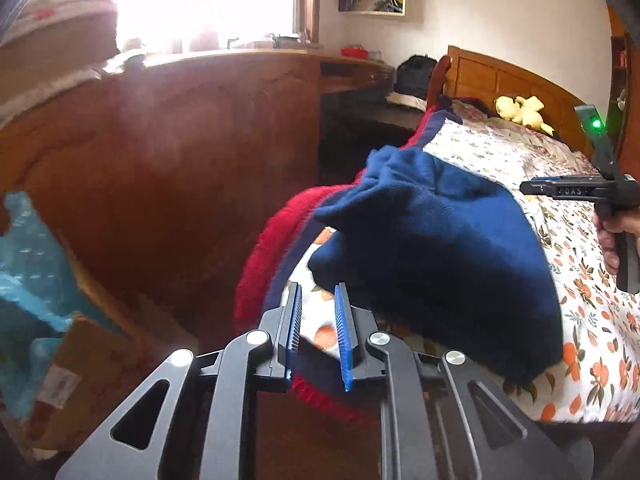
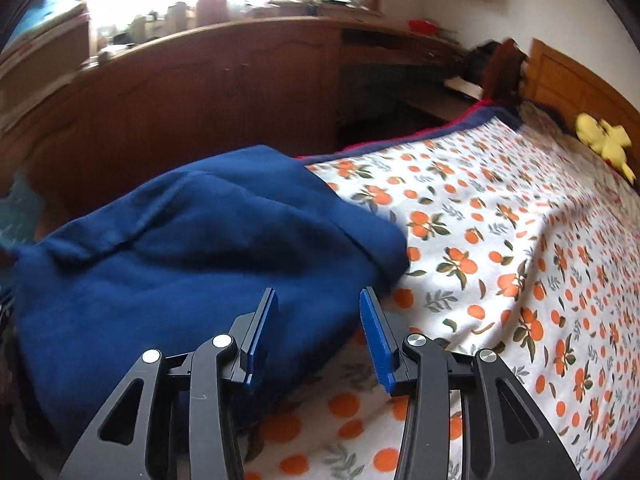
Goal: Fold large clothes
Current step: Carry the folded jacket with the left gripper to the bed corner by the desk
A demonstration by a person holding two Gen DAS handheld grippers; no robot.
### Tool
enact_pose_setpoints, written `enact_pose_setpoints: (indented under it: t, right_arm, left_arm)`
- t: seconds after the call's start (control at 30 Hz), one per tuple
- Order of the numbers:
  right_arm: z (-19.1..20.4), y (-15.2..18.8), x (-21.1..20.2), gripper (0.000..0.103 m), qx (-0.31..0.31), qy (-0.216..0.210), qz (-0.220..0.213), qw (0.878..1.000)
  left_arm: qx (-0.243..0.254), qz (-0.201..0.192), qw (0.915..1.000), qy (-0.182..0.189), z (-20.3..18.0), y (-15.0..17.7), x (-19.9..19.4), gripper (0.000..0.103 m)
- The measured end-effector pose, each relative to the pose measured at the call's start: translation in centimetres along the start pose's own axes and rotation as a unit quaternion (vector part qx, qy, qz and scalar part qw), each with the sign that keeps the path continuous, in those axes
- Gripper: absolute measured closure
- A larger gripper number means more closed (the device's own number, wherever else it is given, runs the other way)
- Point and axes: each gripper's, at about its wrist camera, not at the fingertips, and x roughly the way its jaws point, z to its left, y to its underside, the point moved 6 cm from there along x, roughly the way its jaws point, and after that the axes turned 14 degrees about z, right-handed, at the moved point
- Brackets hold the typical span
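Observation:
A large navy blue garment (image 1: pixel 436 248) lies bunched near the left edge of the bed; it also fills the left of the right wrist view (image 2: pixel 192 256). My left gripper (image 1: pixel 318 292) is open and empty, just in front of the garment's near left edge. My right gripper (image 2: pixel 318 300) is open and empty, over the garment's near right edge. The right gripper also shows at the far right of the left wrist view (image 1: pixel 532 189), held in a hand.
The bed has a white sheet with orange fruit print (image 2: pixel 500 248). A red and navy blanket (image 1: pixel 272 256) hangs off the bed's left side. A wooden cabinet (image 1: pixel 180 140) stands alongside. A yellow plush toy (image 2: pixel 604 140) lies by the headboard. A cardboard box (image 1: pixel 72 384) sits on the floor.

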Motion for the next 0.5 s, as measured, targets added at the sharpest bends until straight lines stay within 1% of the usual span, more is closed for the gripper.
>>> enact_pose_setpoints:
  t: [0.07,0.13,0.23,0.3,0.37,0.43,0.47,0.5]
  right_arm:
    - [1.1,0.5,-0.9,0.062,-0.014,-0.018,-0.005,1.0]
    - [2.2,1.1,-1.6,0.063,-0.024,-0.03,-0.01,0.999]
    - [3.7,1.8,-2.3,0.068,-0.027,-0.046,-0.014,0.998]
    - [4.2,2.3,-2.9,0.069,-0.029,-0.053,-0.018,0.998]
    - [4.5,3.0,-3.8,0.069,-0.03,-0.06,-0.022,0.998]
    - [4.3,3.9,-5.1,0.069,-0.028,-0.067,-0.028,0.997]
    - [4.1,4.2,-5.5,0.069,-0.028,-0.069,-0.03,0.997]
    - [3.9,4.5,-6.1,0.069,-0.028,-0.069,-0.034,0.997]
  left_arm:
    - [0.007,-0.011,0.9999,0.007,-0.7,-0.2,-1.6,0.087]
    - [0.023,-0.028,0.9993,0.011,-2.4,-1.1,-3.3,0.089]
    - [0.049,-0.041,0.9973,0.038,-5.9,-2.9,-4.4,0.089]
    - [0.06,-0.04,0.9966,0.04,-7.3,-3.7,-3.9,0.089]
    - [0.062,-0.028,0.9967,0.043,-8.0,-4.0,-2.7,0.09]
    - [0.053,-0.01,0.9977,0.04,-7.8,-4.2,-0.9,0.092]
    - [0.047,-0.001,0.9982,0.038,-7.3,-4.1,0.0,0.095]
    - [0.041,0.009,0.9984,0.039,-6.8,-3.9,0.8,0.096]
